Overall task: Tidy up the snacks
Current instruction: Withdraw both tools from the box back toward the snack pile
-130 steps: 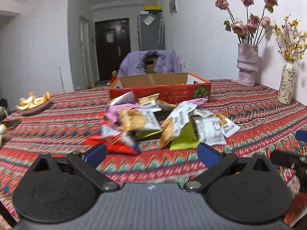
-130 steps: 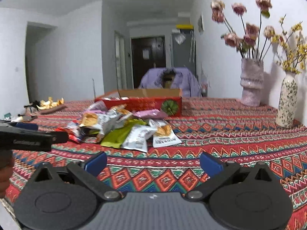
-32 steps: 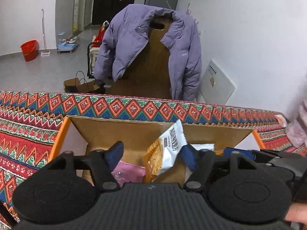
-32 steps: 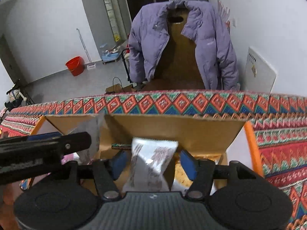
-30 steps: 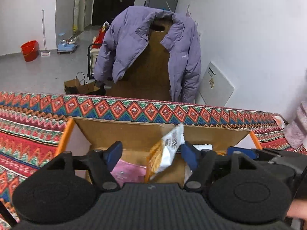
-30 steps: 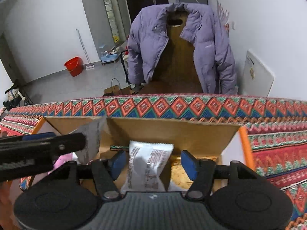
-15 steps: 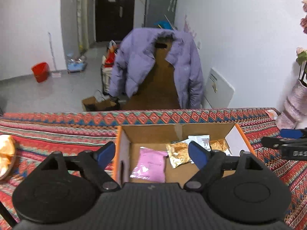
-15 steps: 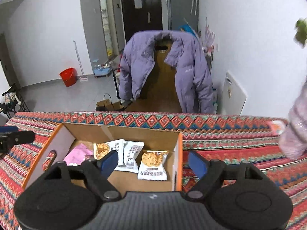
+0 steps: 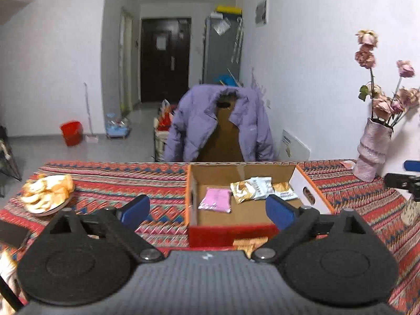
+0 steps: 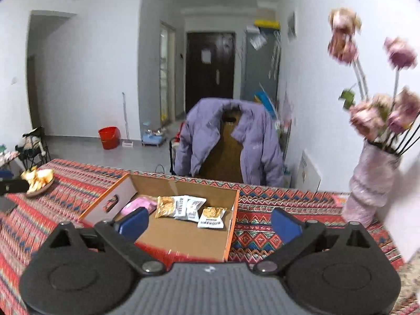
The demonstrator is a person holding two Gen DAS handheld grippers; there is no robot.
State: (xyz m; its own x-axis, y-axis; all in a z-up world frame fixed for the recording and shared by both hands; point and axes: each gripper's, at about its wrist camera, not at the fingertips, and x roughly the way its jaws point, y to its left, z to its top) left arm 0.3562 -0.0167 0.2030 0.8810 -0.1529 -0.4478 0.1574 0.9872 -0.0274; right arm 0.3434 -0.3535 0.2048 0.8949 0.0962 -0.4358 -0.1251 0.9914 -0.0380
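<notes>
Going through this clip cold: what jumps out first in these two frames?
The open cardboard box in the middle of the patterned tablecloth, with a pink packet and a few white and gold snack packets lying on its floor. Behind it, a purple jacket hangs over a chair, and a pink vase of dried roses stands at the right. Both the left gripper and right gripper are open and empty.

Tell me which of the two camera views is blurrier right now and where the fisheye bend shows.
Right wrist view is blurrier: the dried roses and pink vase smear at the right edge, while the cardboard box stays readable. Left wrist view is sharper, with the snack packets fairly crisp. Both views bend walls and table edge outward, with dark corners.
</notes>
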